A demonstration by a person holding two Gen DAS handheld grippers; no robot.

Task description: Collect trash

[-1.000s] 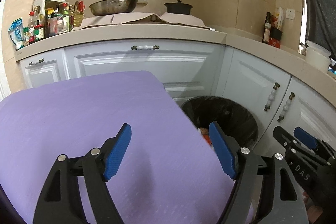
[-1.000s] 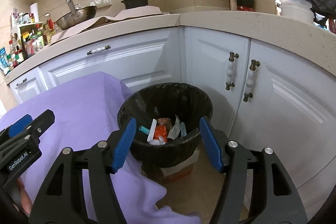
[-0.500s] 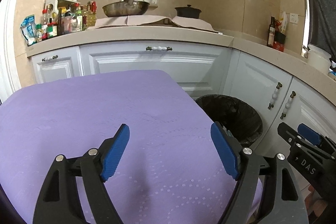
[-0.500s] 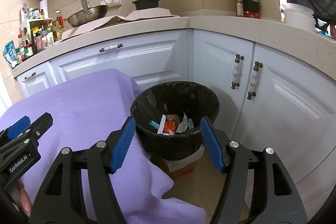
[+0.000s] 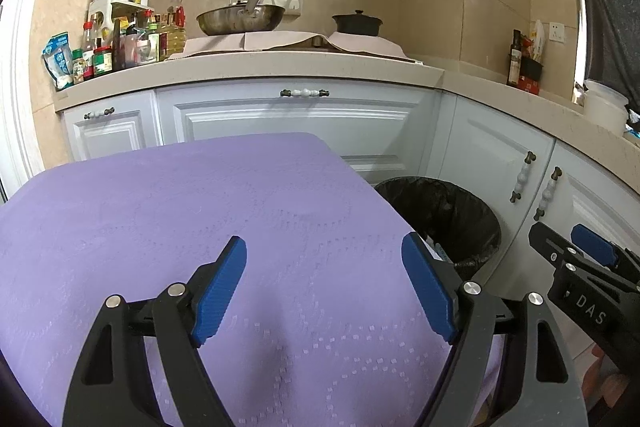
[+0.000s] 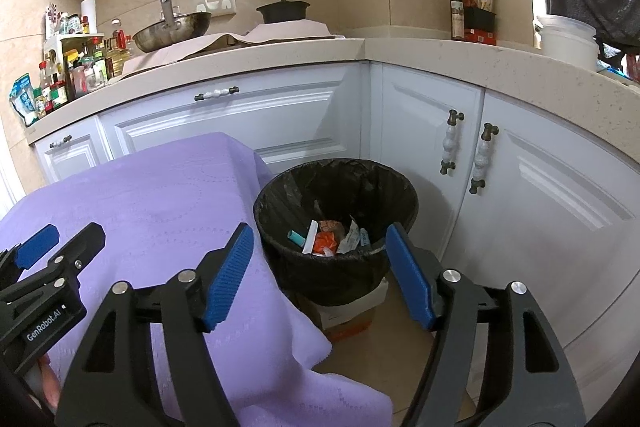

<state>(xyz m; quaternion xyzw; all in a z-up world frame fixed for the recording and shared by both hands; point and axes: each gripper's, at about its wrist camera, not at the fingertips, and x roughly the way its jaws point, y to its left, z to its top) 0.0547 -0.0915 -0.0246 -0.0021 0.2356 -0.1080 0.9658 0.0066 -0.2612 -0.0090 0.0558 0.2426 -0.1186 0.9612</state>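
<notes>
Your left tool (image 5: 324,287) hangs over the purple cloth (image 5: 200,219) with its jaws spread and nothing between them. Your right tool (image 6: 320,267) is beside it, over the cloth's edge and the bin (image 6: 336,223); its jaws are opening and grip nothing. The bin, lined with a black bag, stands on a box (image 6: 344,315) on the floor, just beside the cloth and in front of the white cabinets (image 6: 520,187). Trash (image 6: 328,237) lies in its bottom: an orange wrapper, white paper, a small teal piece. The cloth is bare. A pan (image 6: 172,31) and pot (image 6: 283,10) sit on the worktop (image 6: 440,53) behind.
</notes>
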